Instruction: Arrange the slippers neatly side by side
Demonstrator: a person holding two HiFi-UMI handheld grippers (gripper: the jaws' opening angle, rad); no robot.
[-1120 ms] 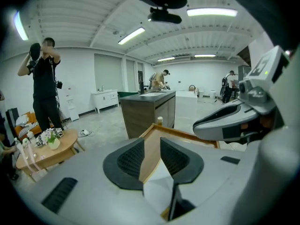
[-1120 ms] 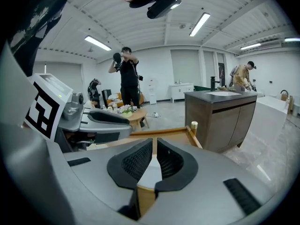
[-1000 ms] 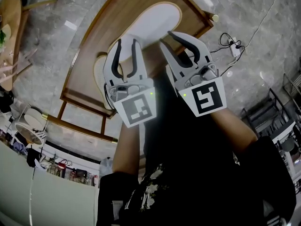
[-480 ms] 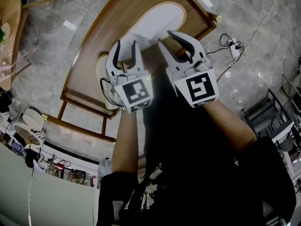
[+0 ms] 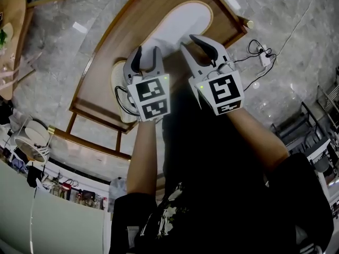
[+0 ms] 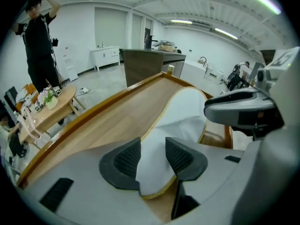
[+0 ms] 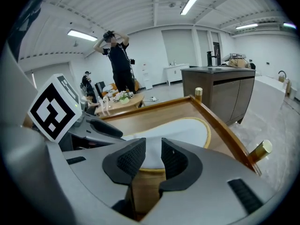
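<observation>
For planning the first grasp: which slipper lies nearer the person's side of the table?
The ribbed cream slipper, at the table's near left side. The plain white slipper lies farther away, toward the far corner.

We find no legible words, brand names or numbers on any surface in these views. The only printed signs are the black-and-white square marker patterns on the left marker cube (image 5: 152,98) of the left gripper (image 5: 147,55) and on the right marker cube (image 5: 223,91) of the right gripper (image 5: 189,42). These patterns carry no letters or digits. The right gripper view shows the left marker cube (image 7: 52,108) again, likewise without readable characters.
</observation>
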